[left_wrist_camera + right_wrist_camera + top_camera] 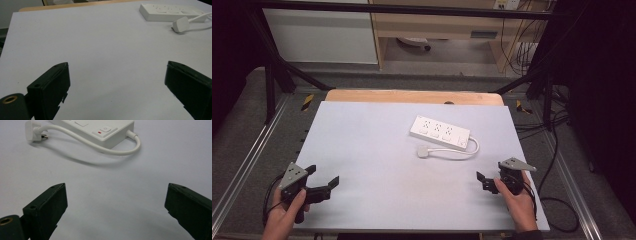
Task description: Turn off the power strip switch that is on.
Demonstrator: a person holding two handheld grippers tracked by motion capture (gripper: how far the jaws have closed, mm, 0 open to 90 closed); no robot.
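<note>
Item — power strip (440,131), plug (424,151) lying loose ahead of our right gripper (488,181). We are holding both grippers — left (323,180) too — wide open, empty, presumably readying a reach.

power strip (440,132): 1, beyond right gripper
plug (424,151): 1, on strip's cord, lying free
cord (464,151): 1
switch (105,130): 1, on strip's near end
grippers: 2, left gripper (323,176), right gripper (483,181)
hands: 2
</note>
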